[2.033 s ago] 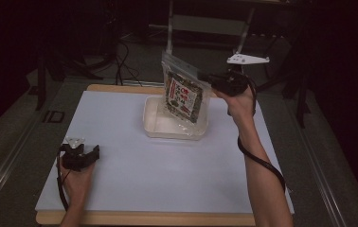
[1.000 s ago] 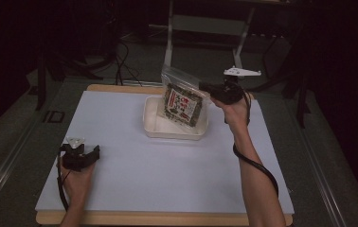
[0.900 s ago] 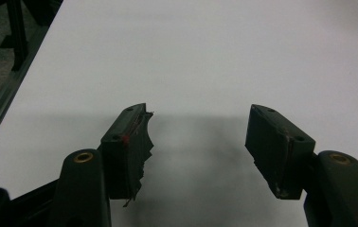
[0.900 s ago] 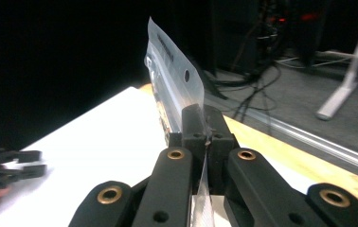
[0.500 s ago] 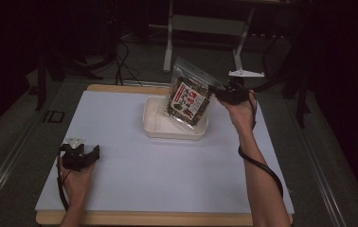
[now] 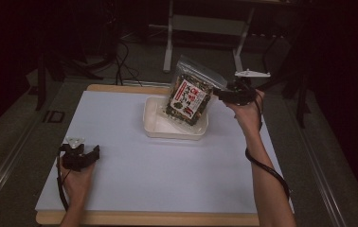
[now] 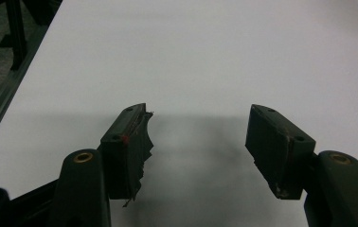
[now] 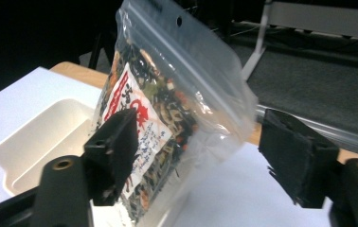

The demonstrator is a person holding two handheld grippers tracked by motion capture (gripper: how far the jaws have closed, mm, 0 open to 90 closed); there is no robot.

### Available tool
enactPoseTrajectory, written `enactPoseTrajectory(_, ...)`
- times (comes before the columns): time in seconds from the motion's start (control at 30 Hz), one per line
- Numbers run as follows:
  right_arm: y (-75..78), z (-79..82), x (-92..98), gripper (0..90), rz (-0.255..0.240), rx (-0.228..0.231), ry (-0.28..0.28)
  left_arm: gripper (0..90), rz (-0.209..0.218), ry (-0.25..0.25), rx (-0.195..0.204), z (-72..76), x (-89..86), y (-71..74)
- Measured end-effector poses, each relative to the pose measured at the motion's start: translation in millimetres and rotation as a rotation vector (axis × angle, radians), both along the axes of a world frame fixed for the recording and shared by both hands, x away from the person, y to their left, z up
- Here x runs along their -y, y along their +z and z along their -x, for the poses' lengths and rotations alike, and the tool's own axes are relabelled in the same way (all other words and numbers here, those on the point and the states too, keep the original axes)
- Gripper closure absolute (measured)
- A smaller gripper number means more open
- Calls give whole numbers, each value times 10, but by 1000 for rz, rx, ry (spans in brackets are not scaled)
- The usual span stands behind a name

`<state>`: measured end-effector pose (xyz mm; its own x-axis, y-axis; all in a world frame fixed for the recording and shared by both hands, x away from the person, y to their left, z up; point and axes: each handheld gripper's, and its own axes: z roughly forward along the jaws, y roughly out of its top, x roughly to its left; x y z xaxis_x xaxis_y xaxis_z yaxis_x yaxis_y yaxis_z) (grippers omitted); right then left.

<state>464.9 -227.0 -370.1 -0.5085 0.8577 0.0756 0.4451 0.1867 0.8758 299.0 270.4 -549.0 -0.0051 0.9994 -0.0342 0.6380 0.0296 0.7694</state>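
A clear zip bag [image 6: 192,97] of dried mixed food with a red-and-white label stands tilted in a cream tray [image 6: 154,130] at the back middle of the white table. My right gripper [image 6: 219,96] is at the bag's upper right edge. Its jaws have just been opening. In the right gripper view the bag [image 8: 167,109] sits between the wide-apart pads without being pressed, and the tray [image 8: 35,142] lies below on the left. My left gripper [image 6: 92,152] rests near the front left, open, with nothing between its jaws [image 7: 198,142].
The white mat [image 6: 167,179] covers a wooden tabletop with its edge along the front. Metal stand legs [image 6: 170,42] and cables lie on the dark floor behind the table. A cable trails along the right forearm.
The bag came down from above into the tray and now stands tilted there. The right gripper's jaws have opened off it and the hand shifted slightly right. The left gripper stayed still.
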Motion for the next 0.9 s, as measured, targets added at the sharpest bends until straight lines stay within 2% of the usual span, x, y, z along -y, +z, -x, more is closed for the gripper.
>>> enactPoseTrajectory(0.17,87,87,153,249,11,25,-20,396,-3,3,-1,2,-1,0)
enactPoseTrajectory(0.33,122,180,240,246,53,17,5,387,-9,8,0,1,4,-1)
enactPoseTrajectory(0.4,117,223,254,245,91,1,17,382,-10,10,-2,1,8,-2)
enactPoseTrajectory(0.5,105,283,283,245,111,-12,34,377,-13,13,-2,1,6,-1)
enactPoseTrajectory(0.63,86,379,319,246,115,-15,46,371,-13,17,-2,1,7,-1)
enactPoseTrajectory(0.73,51,472,330,246,138,-8,58,364,-17,19,-2,-1,10,-3)
enactPoseTrajectory(0.9,-49,665,418,246,126,-12,79,353,-21,24,-6,-8,17,-7)
